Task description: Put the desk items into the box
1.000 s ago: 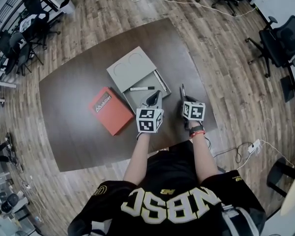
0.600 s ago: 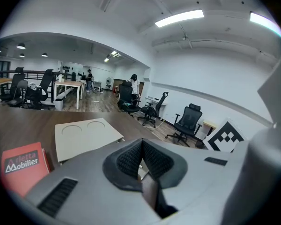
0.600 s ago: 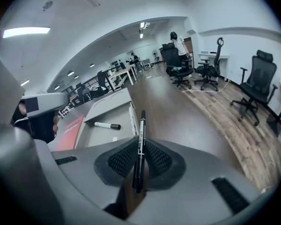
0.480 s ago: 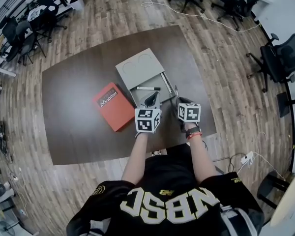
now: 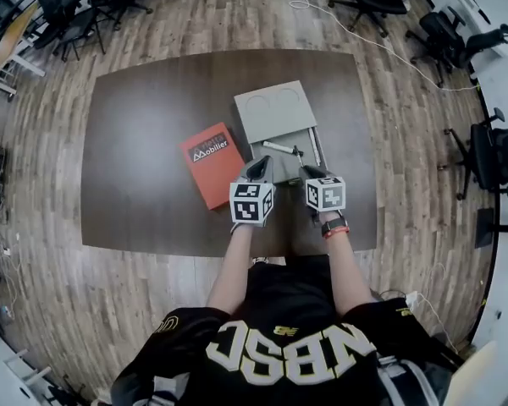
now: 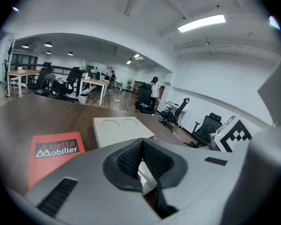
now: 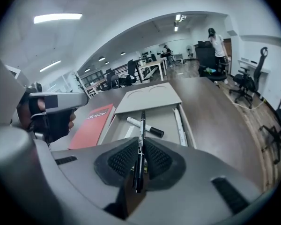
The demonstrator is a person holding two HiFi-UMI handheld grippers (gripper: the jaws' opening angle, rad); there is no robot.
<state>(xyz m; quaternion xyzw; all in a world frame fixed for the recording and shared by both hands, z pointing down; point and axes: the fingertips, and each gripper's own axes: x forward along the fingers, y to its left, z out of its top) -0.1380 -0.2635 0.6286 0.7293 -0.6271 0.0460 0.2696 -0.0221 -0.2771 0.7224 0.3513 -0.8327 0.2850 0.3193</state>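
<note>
The right gripper [image 7: 139,149] is clenched, jaws barely apart, on a black pen [image 7: 142,123] that points to 12 o'clock over the open box [image 7: 166,117], where a marker [image 7: 145,126] lies. At its 9 o'clock, the left gripper [image 6: 141,146] is squeezed together, empty, above the counter [image 5: 144,142].

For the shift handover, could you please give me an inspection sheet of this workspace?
Surface: dark brown table, on a wood floor.
Job's things: grey box, lid slid back; white marker and white pen lying inside; black pen not yet in.
Clutter: red booklet beside the box.
Grippers: left gripper fingers together, empty; right gripper fingers closed on the black pen.
Cables: white cable on the floor beyond the table.
Surroundings: office chairs, desks farther off.
</note>
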